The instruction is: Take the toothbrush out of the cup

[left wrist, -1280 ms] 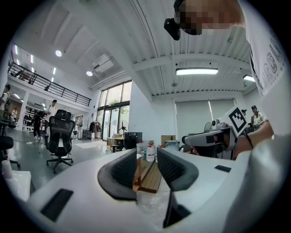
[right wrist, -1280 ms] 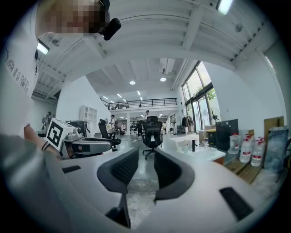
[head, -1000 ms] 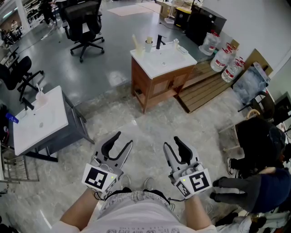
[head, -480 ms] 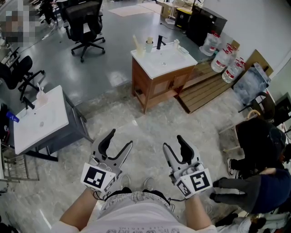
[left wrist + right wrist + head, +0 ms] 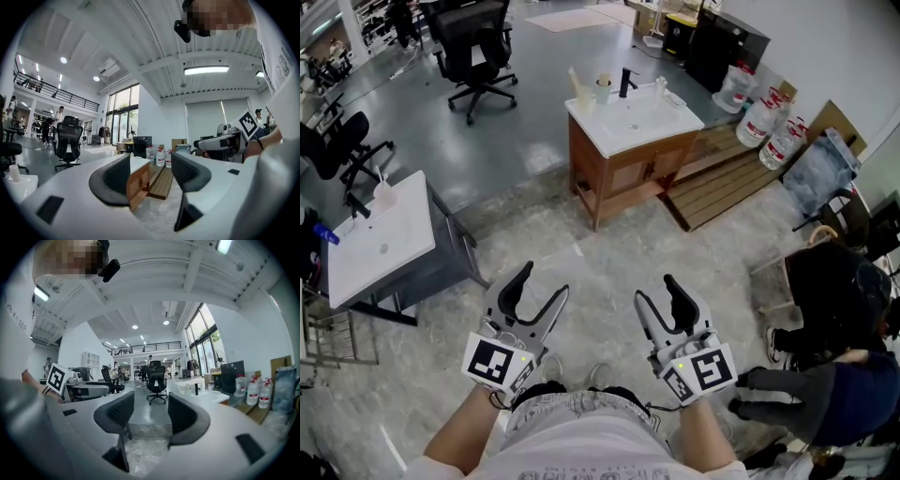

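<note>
A pale cup [image 5: 603,91] with a toothbrush [image 5: 605,81] standing in it sits at the back left of a white sink top [image 5: 637,122] on a wooden cabinet [image 5: 623,173], far across the floor. A black tap [image 5: 626,83] stands beside the cup. My left gripper [image 5: 543,286] and right gripper [image 5: 657,295] are held low in front of the person's body, far from the sink. Both are open, their jaws have just been opening, and nothing is between them. In the left gripper view the cabinet [image 5: 138,183] shows between the jaws of the left gripper [image 5: 150,173]. The right gripper [image 5: 151,414] faces open floor.
A white-topped grey table [image 5: 380,246] stands at left. Black office chairs [image 5: 474,45] are beyond it. Right of the sink lie a wooden pallet [image 5: 722,178] and several water bottles [image 5: 767,122]. A person in dark clothes [image 5: 834,375] sits at the right edge.
Both grippers' jaws have spread wider. The two hands have shifted a little, and the left gripper sits slightly further left.
</note>
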The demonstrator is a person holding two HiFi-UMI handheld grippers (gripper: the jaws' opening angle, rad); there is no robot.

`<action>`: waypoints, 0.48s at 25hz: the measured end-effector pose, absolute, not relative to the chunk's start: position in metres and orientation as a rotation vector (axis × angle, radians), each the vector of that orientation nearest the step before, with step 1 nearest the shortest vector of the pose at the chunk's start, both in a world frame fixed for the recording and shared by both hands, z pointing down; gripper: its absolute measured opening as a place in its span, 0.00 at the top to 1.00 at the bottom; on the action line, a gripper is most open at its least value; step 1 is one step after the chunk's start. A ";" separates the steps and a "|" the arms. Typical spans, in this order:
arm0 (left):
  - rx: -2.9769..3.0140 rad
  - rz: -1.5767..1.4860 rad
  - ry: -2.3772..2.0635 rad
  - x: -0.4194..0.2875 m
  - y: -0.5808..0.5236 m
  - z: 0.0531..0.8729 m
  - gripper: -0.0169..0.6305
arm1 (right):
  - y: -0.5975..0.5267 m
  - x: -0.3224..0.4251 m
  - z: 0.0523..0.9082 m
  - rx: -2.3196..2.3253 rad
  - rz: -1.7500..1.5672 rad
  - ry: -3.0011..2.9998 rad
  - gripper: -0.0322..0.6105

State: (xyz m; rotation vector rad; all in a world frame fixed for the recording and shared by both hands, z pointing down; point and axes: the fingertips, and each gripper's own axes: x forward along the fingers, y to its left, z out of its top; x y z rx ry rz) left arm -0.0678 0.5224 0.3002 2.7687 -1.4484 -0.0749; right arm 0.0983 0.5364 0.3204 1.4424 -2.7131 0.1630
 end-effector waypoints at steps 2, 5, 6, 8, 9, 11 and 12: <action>2.765 -0.077 -1.468 -0.057 0.525 0.299 0.53 | 0.538 0.111 0.319 1.431 0.157 -2.728 0.58; 2.756 -0.078 -1.503 -0.042 0.529 0.297 0.53 | 0.541 0.128 0.319 1.410 0.153 -2.743 0.58; 2.751 -0.081 -1.515 -0.038 0.530 0.297 0.53 | 0.542 0.133 0.320 1.405 0.154 -2.746 0.58; 2.741 -0.083 -1.534 -0.031 0.531 0.297 0.53 | 0.543 0.143 0.322 1.398 0.160 -2.752 0.58; 2.737 -0.080 -1.541 -0.028 0.531 0.297 0.53 | 0.542 0.148 0.322 1.396 0.164 -2.754 0.58; 2.732 -0.069 -1.549 -0.022 0.530 0.298 0.53 | 0.540 0.157 0.324 1.397 0.175 -2.756 0.58; 2.731 -0.066 -1.551 -0.019 0.529 0.298 0.53 | 0.538 0.161 0.324 1.398 0.178 -2.759 0.58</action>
